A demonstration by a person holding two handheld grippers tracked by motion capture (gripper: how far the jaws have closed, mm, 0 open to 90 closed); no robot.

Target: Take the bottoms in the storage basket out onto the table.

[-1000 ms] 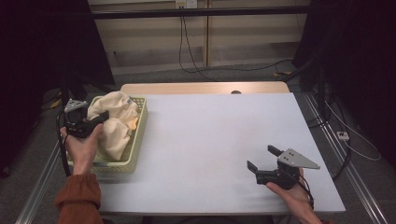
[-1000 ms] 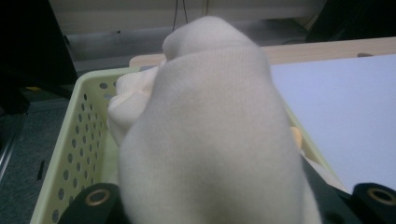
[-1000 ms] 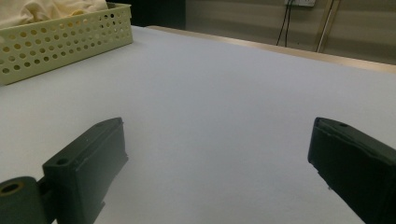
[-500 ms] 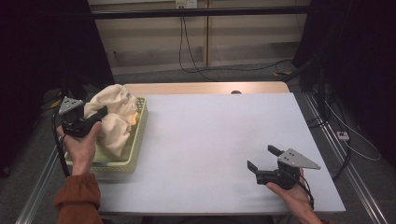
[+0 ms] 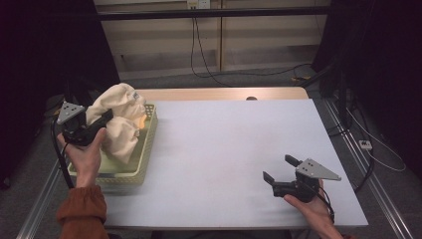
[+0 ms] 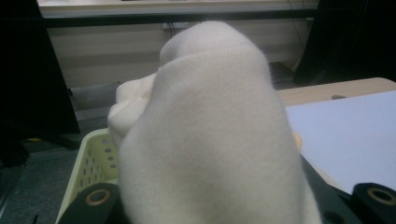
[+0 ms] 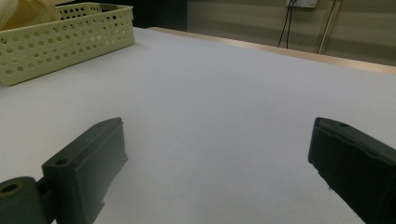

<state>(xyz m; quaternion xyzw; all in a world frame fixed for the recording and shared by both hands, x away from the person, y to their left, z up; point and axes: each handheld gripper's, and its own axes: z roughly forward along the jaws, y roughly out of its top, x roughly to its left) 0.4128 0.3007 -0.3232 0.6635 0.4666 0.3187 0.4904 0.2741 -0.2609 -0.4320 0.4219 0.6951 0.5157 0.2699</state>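
Gripping a bunched fold of the cream cloth (image 5: 119, 117), the left gripper (image 5: 102, 122) sits at the far left, over the perforated pale-yellow basket (image 5: 142, 162) that stands on the left part of the tabletop (image 5: 229, 149). In the left gripper view the cloth (image 6: 210, 135) bulges up thick between the two black fingers (image 6: 95, 203), which are clenched on it. Part of the fabric is raised above the basket rim while the rest droops down into the basket.

Judging by its soft folds and knit-like surface, the cloth should be light, limp and easy to crush, not slippery and not fragile. It will sag and trail from wherever it is held, so a loose tail could catch on the basket wall when it comes out. A grip on a thick gathered fold, as now, looks safer than one on a thin edge, which could slide free. To spread it out, a second hold on a free corner or hem would likely be needed; no corner can be made out at present.

Farther right, the middle of the tabletop lies bare. At the lower right, the right gripper (image 5: 281, 169) rests low over the tabletop, its fingers (image 7: 86, 163) spread wide apart with nothing between them, pointing towards the basket (image 7: 60, 39).
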